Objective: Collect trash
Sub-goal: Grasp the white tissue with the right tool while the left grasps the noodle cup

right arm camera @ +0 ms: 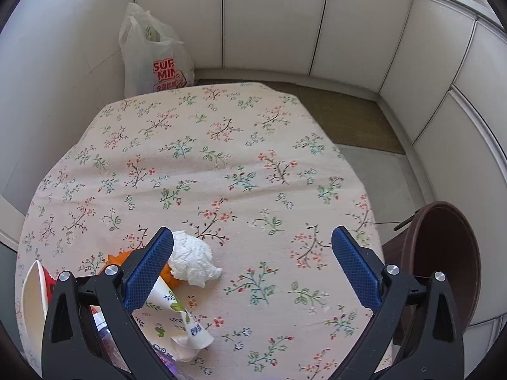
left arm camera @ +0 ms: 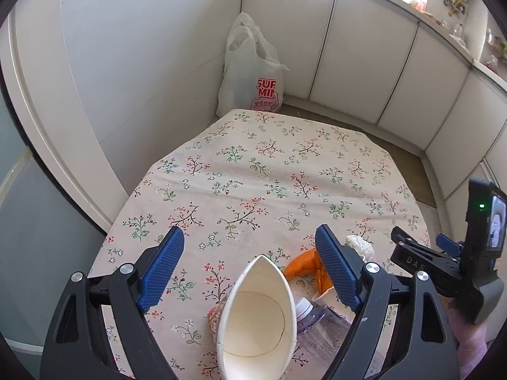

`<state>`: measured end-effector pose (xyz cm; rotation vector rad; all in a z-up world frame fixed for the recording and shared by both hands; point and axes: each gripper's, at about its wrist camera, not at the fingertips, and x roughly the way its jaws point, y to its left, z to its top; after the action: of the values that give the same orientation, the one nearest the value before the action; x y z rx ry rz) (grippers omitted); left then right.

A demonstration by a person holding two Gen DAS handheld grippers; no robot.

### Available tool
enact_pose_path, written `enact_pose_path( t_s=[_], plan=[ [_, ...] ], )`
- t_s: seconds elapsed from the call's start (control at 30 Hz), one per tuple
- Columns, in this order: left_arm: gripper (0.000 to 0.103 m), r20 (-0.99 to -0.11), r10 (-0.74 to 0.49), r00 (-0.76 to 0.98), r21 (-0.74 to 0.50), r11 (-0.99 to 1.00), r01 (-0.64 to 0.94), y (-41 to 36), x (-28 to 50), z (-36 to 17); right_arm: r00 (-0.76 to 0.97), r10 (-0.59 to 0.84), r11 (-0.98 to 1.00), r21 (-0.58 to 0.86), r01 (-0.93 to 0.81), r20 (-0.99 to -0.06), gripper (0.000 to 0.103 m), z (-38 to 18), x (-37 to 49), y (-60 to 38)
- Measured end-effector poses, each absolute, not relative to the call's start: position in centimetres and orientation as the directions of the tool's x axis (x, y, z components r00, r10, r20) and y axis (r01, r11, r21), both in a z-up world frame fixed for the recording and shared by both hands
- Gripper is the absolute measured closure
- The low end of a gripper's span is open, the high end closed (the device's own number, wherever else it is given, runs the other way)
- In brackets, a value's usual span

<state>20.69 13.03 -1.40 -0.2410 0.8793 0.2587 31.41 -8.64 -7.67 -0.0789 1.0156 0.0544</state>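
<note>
Nothing collected yet: squashed paper cup [left arm camera: 258,316], tissue wad [right arm camera: 193,261], orange peel [left arm camera: 304,266], bottle [left arm camera: 320,323] all lie on near table [right arm camera: 253,145]. Left gripper [left arm camera: 250,272] and right gripper [right arm camera: 252,269] both wide open, empty.

squashed white paper cup [left arm camera: 258,316] on its side, crumpled tissue [right arm camera: 192,261], orange peel [left arm camera: 304,266] – clustered, brown bin [right arm camera: 443,266]

Trash pile [right arm camera: 177,285] crowds the tablecloth's [right arm camera: 221,145] near-left corner; beyond it, open cloth runs to the far edge.

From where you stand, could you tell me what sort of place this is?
Probably a home kitchen or dining corner: a table with a floral tablecloth, white cabinet doors under a cluttered counter, and a supermarket plastic bag on the floor.
</note>
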Motion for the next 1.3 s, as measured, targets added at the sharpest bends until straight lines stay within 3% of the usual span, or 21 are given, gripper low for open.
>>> enact_pose_path(
  t_s=[0.13,0.3,0.57,0.67,1.03,1.13,1.3],
  plan=[
    [0.021,-0.779,0.11,0.617,-0.127,0.936,-0.328,14.6,20.3,-0.9,0.432,0.079,0.995,0.046,-0.086,-0.899,0.01,-9.8,33.1,-7.7],
    [0.02,-0.785,0.101,0.611,-0.151,0.925,-0.348,16.4,20.3,-1.1,0.324,0.136,0.99,0.113,-0.088,-0.936,0.029,-12.3,34.1,-6.4],
    [0.021,-0.802,0.087,0.592,-0.157,0.924,-0.349,17.0,20.7,-1.7,0.252,0.204,0.979,0.19,-0.079,-0.946,0.071,-14.0,34.4,-6.0],
    [0.021,-0.813,0.082,0.576,-0.147,0.929,-0.34,16.9,20.9,-2.1,0.272,0.214,0.976,0.192,-0.106,-0.938,0.075,-13.7,34.2,-5.7],
    [0.021,-0.897,0.037,0.44,-0.106,0.949,-0.297,15.8,20.6,-4.9,0.382,0.272,0.962,0.236,-0.139,-0.883,0.076,-8.8,32.6,-7.3],
    [0.024,-0.911,0.042,0.41,-0.083,0.956,-0.282,15.2,20.6,-5.8,0.411,0.275,0.961,0.235,-0.145,-0.869,0.075,-7.5,32.1,-8.0],
    [0.039,-0.925,0.043,0.377,-0.06,0.965,-0.256,14.4,20.6,-6.7,0.438,0.277,0.961,0.234,-0.151,-0.855,0.075,-6.3,31.5,-8.9]
  ],
)
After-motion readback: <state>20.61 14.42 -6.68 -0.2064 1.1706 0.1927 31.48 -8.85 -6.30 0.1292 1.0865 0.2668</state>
